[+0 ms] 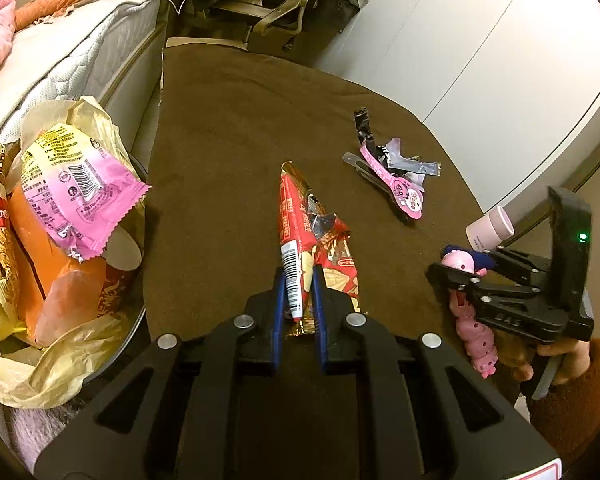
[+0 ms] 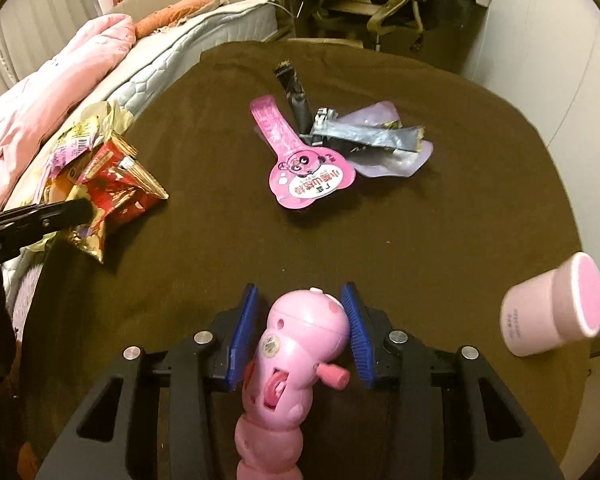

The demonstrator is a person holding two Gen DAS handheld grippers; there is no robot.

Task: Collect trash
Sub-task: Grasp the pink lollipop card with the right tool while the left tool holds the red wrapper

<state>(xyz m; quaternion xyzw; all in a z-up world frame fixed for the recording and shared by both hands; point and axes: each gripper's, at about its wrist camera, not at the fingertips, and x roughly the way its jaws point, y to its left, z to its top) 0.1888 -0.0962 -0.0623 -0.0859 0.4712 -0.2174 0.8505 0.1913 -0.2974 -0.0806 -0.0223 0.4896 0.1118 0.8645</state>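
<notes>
My left gripper (image 1: 298, 276) is shut on the lower end of a red and gold snack wrapper (image 1: 296, 216), held over the brown-covered table (image 1: 240, 120). The right wrist view shows that wrapper (image 2: 116, 188) at the left gripper's tip (image 2: 76, 208). My right gripper (image 2: 300, 292) straddles the head of a pink toy (image 2: 300, 340). Its right pad touches the toy and a gap shows at the left pad. A pink lollipop-shaped wrapper (image 2: 304, 176) and silver and black wrappers (image 2: 364, 136) lie in the table's middle. A yellow trash bag (image 1: 80, 340) full of wrappers stands at the left.
A pink jar (image 2: 552, 308) lies on its side at the table's right edge. A mattress (image 1: 60, 48) with pink bedding runs along the left. A chair (image 1: 260, 4) draped in dark clothes stands beyond the far edge. A white cabinet (image 1: 480, 60) is on the right.
</notes>
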